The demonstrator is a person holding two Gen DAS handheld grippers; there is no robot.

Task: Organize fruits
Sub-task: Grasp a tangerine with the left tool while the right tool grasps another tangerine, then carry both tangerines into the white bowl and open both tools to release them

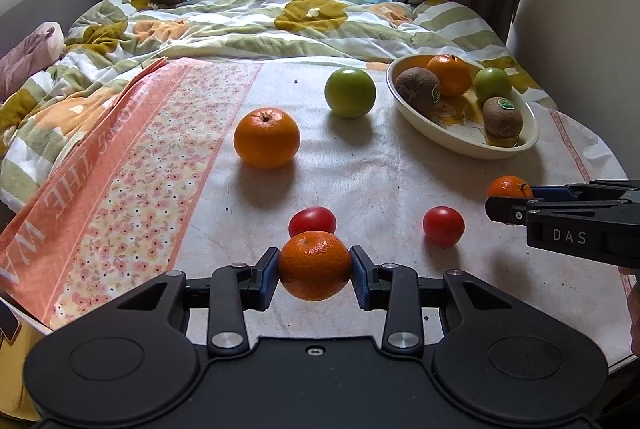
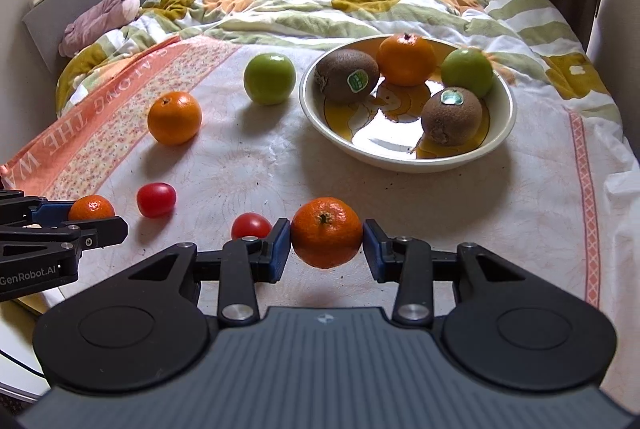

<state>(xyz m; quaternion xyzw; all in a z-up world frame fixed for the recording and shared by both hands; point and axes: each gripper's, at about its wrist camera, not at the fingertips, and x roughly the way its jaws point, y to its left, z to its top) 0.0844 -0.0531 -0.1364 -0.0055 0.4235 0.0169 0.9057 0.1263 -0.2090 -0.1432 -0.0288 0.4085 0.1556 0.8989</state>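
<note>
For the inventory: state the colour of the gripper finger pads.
Blue pads, clearest in the right wrist view.

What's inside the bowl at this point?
The bowl holds two kiwis, an orange and a green apple. The fruit hides part of its printed bottom.

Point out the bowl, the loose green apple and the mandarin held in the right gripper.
bowl (image 2: 404, 160): right wrist view, bare near rim.
loose green apple (image 2: 269, 78): right wrist view, middle of its skin.
mandarin (image 2: 326, 232) in right gripper (image 2: 327, 243): right wrist view, centre of its front face.
</note>
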